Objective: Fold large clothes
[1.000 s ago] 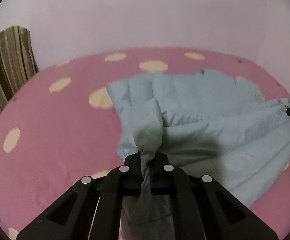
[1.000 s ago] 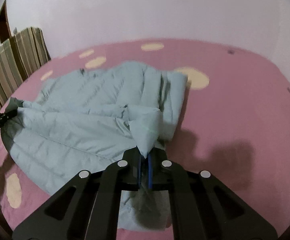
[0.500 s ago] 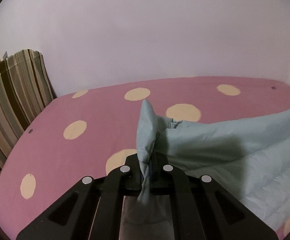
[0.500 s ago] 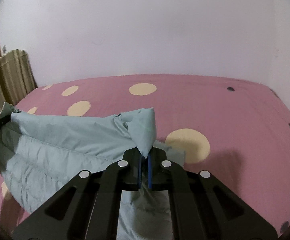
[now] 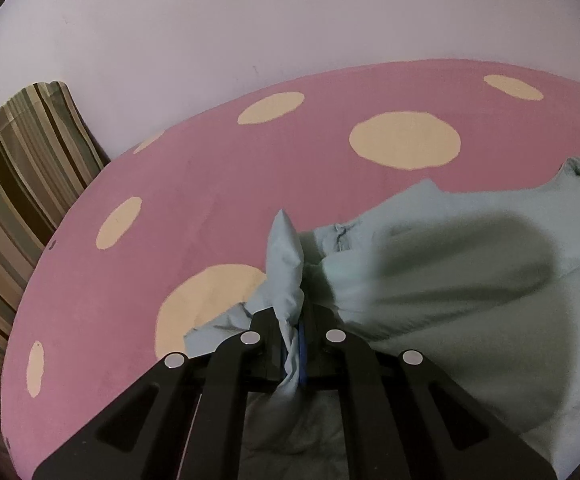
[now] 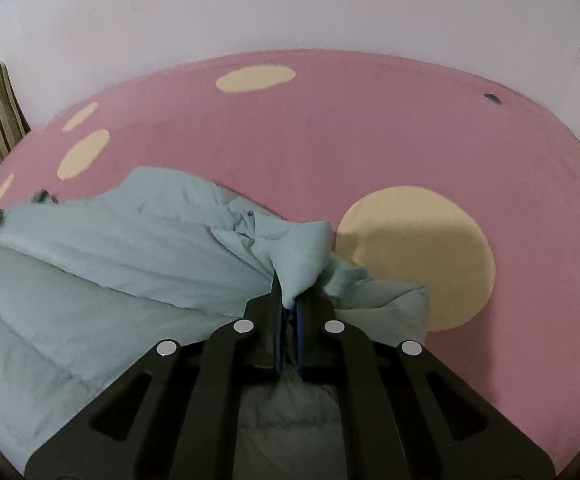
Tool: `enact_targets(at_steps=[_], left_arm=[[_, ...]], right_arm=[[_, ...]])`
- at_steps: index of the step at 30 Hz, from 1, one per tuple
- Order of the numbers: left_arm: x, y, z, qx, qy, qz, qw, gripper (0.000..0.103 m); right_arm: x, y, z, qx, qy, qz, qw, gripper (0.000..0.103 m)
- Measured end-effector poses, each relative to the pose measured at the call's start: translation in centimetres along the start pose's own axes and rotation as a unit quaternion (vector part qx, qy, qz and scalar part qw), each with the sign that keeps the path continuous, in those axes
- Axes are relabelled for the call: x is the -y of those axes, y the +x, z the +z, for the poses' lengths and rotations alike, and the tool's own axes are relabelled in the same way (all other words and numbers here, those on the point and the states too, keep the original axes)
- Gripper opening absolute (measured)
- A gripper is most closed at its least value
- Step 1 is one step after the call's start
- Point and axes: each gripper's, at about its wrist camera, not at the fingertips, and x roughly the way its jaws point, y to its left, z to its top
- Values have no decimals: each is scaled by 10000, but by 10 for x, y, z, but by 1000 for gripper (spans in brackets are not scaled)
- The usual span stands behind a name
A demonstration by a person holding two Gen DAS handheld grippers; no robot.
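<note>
Both grippers, left (image 5: 292,344) and right (image 6: 288,320), pinch jacket (image 6: 130,248) corners; lower them level onto the bed (image 6: 370,140), edges aligned, before releasing.

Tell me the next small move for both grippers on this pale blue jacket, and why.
Probably lower both a little further, then let go. The left gripper and right gripper each pinch a bunched part of the pale blue jacket, which already spreads over the pink spotted bedsheet, though the pinched parts stand raised.

Pale blue jacket (image 5: 450,300) on pink, cream-spotted sheet (image 5: 218,184); striped brown-green cushion (image 5: 14,184).
</note>
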Motion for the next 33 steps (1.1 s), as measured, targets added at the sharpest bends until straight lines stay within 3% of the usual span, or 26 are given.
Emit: enact_targets(at_steps=[6,10,12,15,19,22,24,27,30,33], left_arm=[[1,3,1,-69,50,5,10000,3],[-7,-27,9,-24,-8,-26,10000,5],[-8,-49,13,173,-49,-112,9998,9],[1,-79,19,418,-208,-582,9972,29],[35,-87,18,260,-373,-1293,9906,32],[58,-73,12,74,-348,-1373,9899,32],[70,-54,3,-166,-382,-1277,9909,32],[80,-35,-6,-231,-420,-1173,9919,32],[85,-35,-2,-245,-347,-1085,9932,32],[74,-56,2,-156,-370,-1083,9933,32]], right_arm=[[0,2,-1,-39,25,-9,10000,6],[-8,-17,9,-124,-108,-208,9996,14],[-16,-41,14,106,-101,-185,9997,23],[-40,-68,19,363,-134,186,9991,28],[-82,-66,18,350,-397,630,9966,29],[-103,-46,11,147,-515,808,9953,29],[-109,-24,6,-76,-588,701,9958,33],[-107,6,-5,-227,-482,628,9966,34],[-108,11,-4,-226,-431,549,9973,34],[-110,-8,-3,-127,-429,511,9977,35]])
